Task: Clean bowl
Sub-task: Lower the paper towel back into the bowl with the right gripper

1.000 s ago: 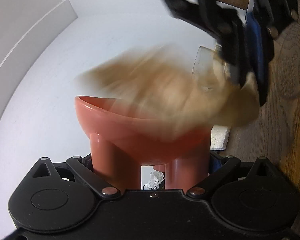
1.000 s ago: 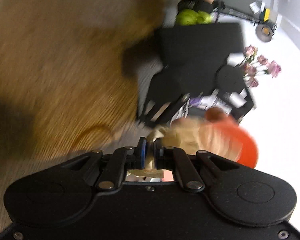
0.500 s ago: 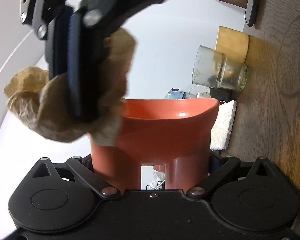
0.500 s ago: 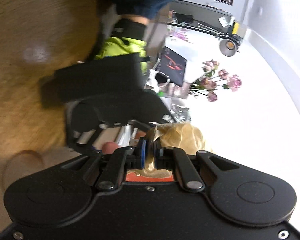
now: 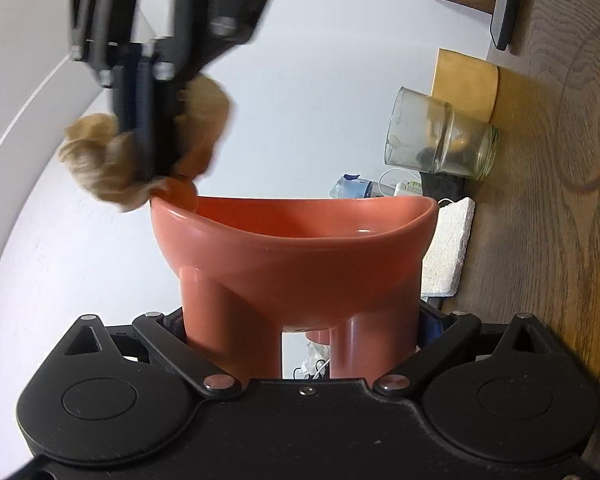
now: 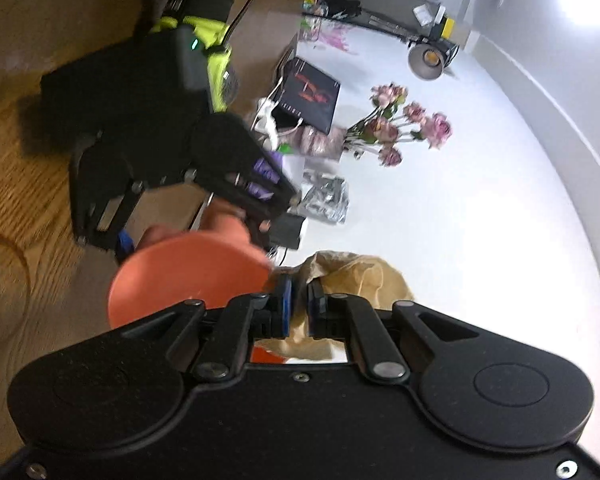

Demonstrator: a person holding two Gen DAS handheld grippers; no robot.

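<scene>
Since a second ago the right hand-held gripper (image 5: pixel 140 136), clamped on a crumpled brown paper wad (image 6: pixel 352 276), has swept off the bowl's middle to its rim. The left hand-held gripper (image 5: pixel 300 344) is closed on the legs of the red bowl (image 5: pixel 296 248), holding it above the counter (image 5: pixel 560 200). Pushing sideways on the rim could twist the bowl loose; the thin paper could tear.

We see the bowl (image 5: pixel 296 248) between the left fingers (image 5: pixel 428 320), the paper wad (image 5: pixel 100 168) at its rim's far end, and the jar (image 5: pixel 440 136) with the sponge (image 5: pixel 448 248) on the tabletop (image 5: pixel 548 200) behind.
</scene>
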